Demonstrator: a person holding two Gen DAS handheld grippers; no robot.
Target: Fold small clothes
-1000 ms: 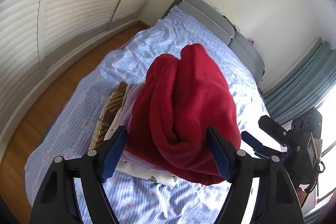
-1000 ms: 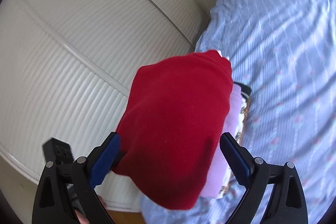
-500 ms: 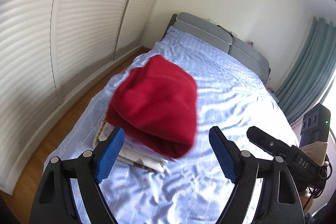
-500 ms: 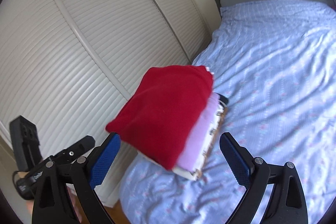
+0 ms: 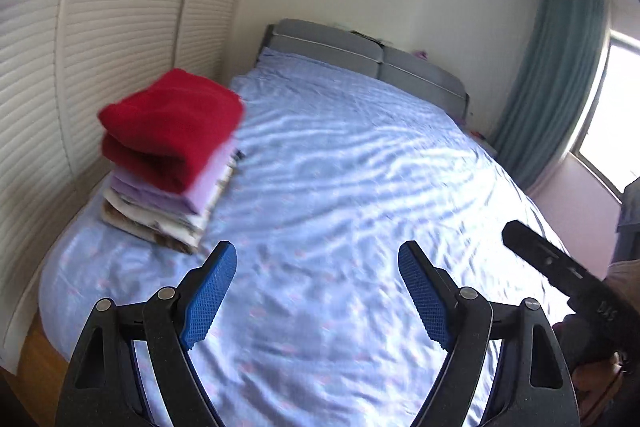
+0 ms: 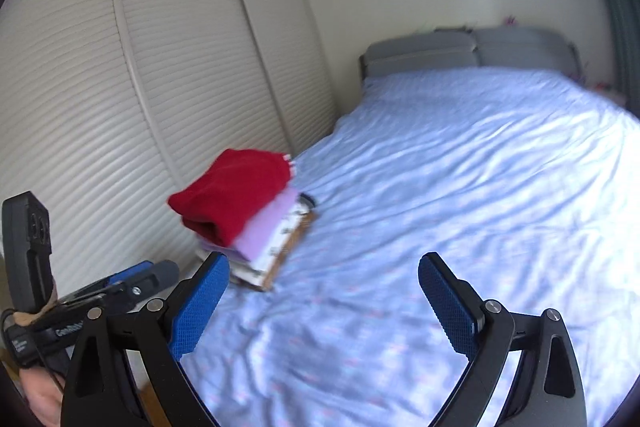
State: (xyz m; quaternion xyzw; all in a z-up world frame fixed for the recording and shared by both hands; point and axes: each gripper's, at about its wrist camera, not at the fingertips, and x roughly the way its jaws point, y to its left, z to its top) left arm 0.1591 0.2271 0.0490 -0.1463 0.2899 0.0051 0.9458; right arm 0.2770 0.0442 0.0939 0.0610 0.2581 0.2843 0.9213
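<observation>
Clothes sit folded in a stack (image 5: 168, 163) near the left edge of the bed (image 5: 360, 167), by the louvred wardrobe doors (image 6: 120, 87). A red garment (image 5: 172, 131) lies on top, a lilac piece (image 5: 200, 187) under it, and patterned pieces lower down.

Both tools hang above the bare sheet, well apart from the stack. The left gripper (image 5: 316, 291) has its blue fingers (image 5: 208, 295) spread wide with nothing between them, and the right gripper (image 6: 324, 303) is the same, gaping and empty.

The worry, to my eye, is the stack itself. The red piece is thick and rounded and looks to overhang the lilac one on the wardrobe side, so a nudge on the mattress, or another garment dropped on top off-centre, could tip it toward the bed's edge and the floor. The soft, rumpled sheet gives it no firm base. A careless sweep of either tool past it could also drag the top fold open.
</observation>
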